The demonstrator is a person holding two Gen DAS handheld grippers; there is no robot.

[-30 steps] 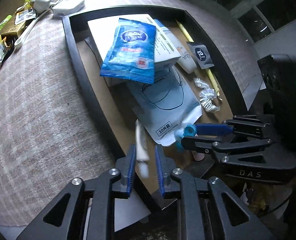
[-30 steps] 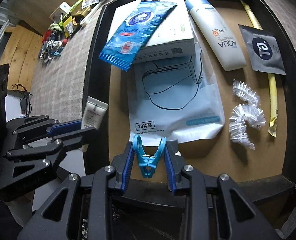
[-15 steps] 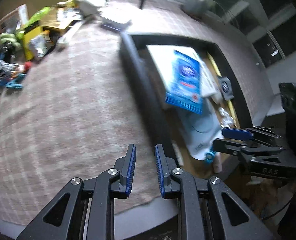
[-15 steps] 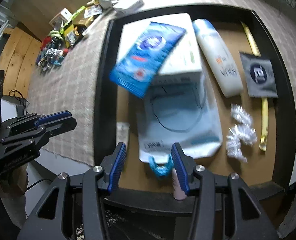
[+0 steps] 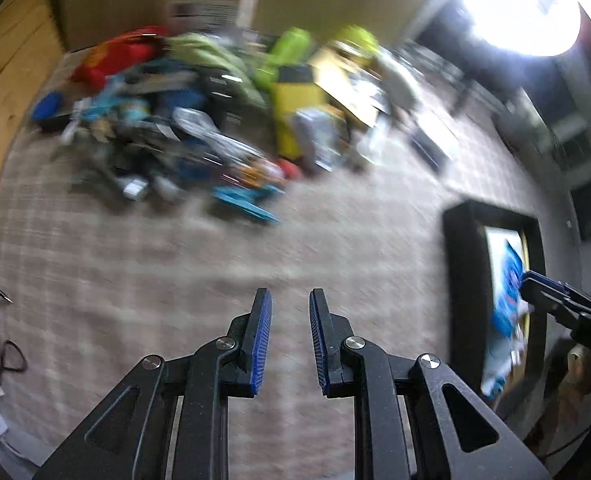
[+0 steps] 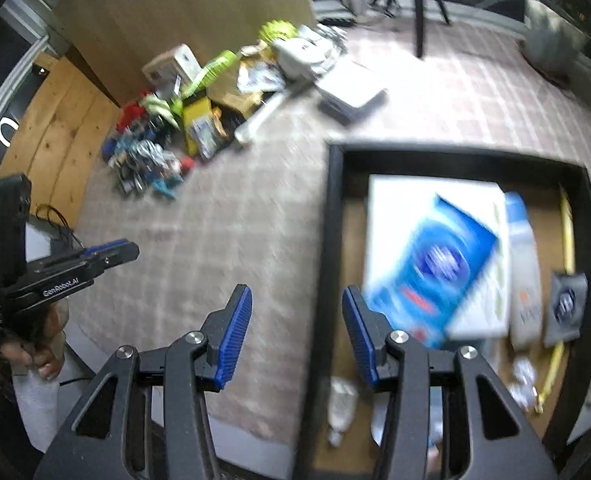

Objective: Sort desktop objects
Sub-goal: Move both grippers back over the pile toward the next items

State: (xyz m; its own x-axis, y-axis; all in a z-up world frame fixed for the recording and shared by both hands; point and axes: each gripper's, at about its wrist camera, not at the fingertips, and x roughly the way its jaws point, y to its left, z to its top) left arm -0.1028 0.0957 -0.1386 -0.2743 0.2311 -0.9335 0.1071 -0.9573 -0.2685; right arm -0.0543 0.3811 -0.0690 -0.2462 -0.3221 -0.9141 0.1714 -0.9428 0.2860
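Left gripper: your left gripper [image 5: 290, 336] sits over the bare checked cloth [image 5: 175, 280], jaws parted by a narrow gap with nothing between them. From the right wrist its side reads "GenRobot.AI".
Right gripper: your right gripper [image 6: 297, 336] is spread wide and empty – one finger over the cloth, the other over the tray's left rim.
Tray: the black tray [image 6: 327, 208] lies at the cloth's right side, well apart from the pile.
Pile: a blurred heap of small things [image 5: 183, 128] lies at the cloth's far-left edge, against the wall. A yellow box [image 5: 295, 108], green packs and a blue clip [image 5: 243, 204] at its near edge can be told apart; no writing on them is legible.
Blue pack: the blue pack [image 6: 431, 268] lies on the white box [image 6: 415, 200] in the tray, long axis slanting from near-left to far-right, its near end hanging past the box edge. It carries a dark round logo, too blurred for you to read.
Bottle: the white bottle [image 6: 523, 268] lies flat just right of the box, long axis running near to far, its blue end toward the far rim. The print on it is blurred.
Sachet: a dark sachet [image 6: 567, 304] with a round mark lies right of the bottle, touching a yellow stick [image 6: 567, 232] that runs along the right rim.
Near rim: a small pale tube [image 6: 341, 404] lies by the tray's near-left corner – its label cannot be read.
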